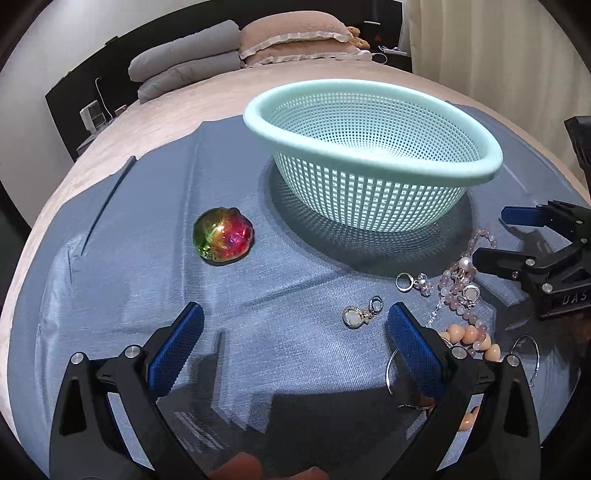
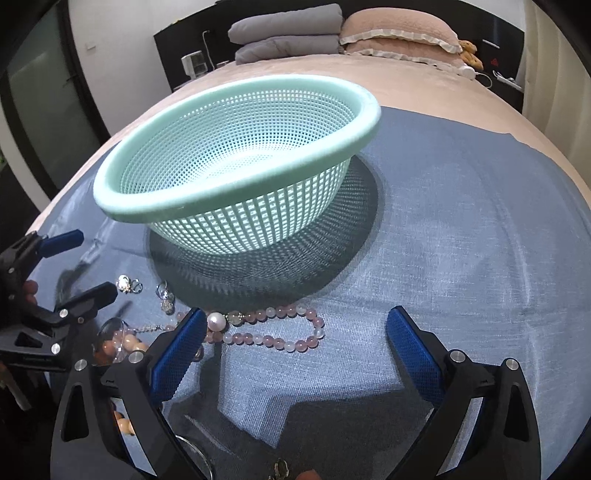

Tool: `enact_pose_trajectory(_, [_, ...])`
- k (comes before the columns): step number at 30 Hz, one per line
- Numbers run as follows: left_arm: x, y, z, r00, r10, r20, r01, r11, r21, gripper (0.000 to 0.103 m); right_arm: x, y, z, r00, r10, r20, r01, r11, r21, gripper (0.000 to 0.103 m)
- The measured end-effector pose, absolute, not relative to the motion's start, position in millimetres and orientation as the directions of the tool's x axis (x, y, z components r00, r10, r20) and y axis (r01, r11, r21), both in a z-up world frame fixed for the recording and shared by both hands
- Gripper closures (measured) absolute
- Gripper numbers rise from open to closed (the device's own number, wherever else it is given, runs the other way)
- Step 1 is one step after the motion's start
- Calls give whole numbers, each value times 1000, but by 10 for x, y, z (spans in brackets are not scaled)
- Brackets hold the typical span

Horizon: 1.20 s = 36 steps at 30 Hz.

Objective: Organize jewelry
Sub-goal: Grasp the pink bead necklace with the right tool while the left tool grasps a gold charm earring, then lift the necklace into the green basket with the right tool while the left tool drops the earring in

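Note:
A mint-green mesh basket (image 1: 373, 162) (image 2: 236, 184) stands empty on a blue cloth (image 1: 258, 306). In front of it lies a heap of jewelry: a pink bead bracelet (image 2: 273, 338) (image 1: 460, 295), an oval earring (image 1: 356, 315), a ring earring (image 1: 404, 282), peach beads (image 1: 476, 338) and a thin hoop (image 1: 389, 369). An iridescent red-green ball (image 1: 223, 240) lies to the left. My left gripper (image 1: 295, 332) is open and empty, just left of the heap. My right gripper (image 2: 295, 336) is open and empty over the pink bracelet; it also shows in the left wrist view (image 1: 495, 236).
The cloth lies on a pink bed (image 1: 155, 122) with grey folded blankets (image 1: 184, 55) and a pink pillow (image 1: 295, 33) at the head. A dark nightstand (image 1: 92, 114) stands beside it. A curtain (image 1: 498, 48) hangs at the right.

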State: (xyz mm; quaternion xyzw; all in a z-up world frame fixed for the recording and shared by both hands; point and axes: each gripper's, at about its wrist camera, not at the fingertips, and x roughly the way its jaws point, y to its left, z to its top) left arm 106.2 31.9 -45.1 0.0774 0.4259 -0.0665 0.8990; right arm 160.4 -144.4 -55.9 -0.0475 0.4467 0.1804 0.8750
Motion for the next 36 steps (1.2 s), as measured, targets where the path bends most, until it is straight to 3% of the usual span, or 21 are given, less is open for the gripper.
enact_pose_trajectory(5, [1128,242,-569,608,-58,-792,211,973,91,5,1579,-1399,-664,554,265,-789,-357,932,63,11])
enact_pose_trajectory(8, [1191,312,-621,590,-91,-802,193,981,30,4,1559,-1395,-711,552,276,-787,-374,925,62,8])
enact_pose_trajectory(18, [1153,290,-684,628,-95,-772,182,983,26,4,1587,-1369,-634,522,253,-815,-383,923,41,11])
enact_pose_trajectory(20, [1142,300,-674,629,-85,-772,178,983,37,4,1598,-1397,-597,531,231,-815,-369,929,22,32])
enact_pose_trajectory(24, [1181,319,-652,605,-92,-791,184,983,26,4,1651,-1460,-566,519,229,-824,-354,934,36,42])
enact_pose_trajectory(26, [1166,309,-642,603,-93,-792,191,981,31,6,1632,-1471,-564,519,224,-825,-354,935,31,57])
enact_pose_trajectory(29, [1119,241,-602,602,-112,-791,237,971,42,22,1628,-1474,-564,517,217,-828,-359,933,21,83])
enact_pose_trajectory(32, [1067,159,-575,593,-146,-792,292,955,43,44,1678,-1479,-553,514,221,-829,-374,927,16,97])
enact_pose_trajectory(36, [1029,79,-548,576,-205,-791,362,932,23,84,1700,-1519,-528,508,238,-828,-381,924,32,97])
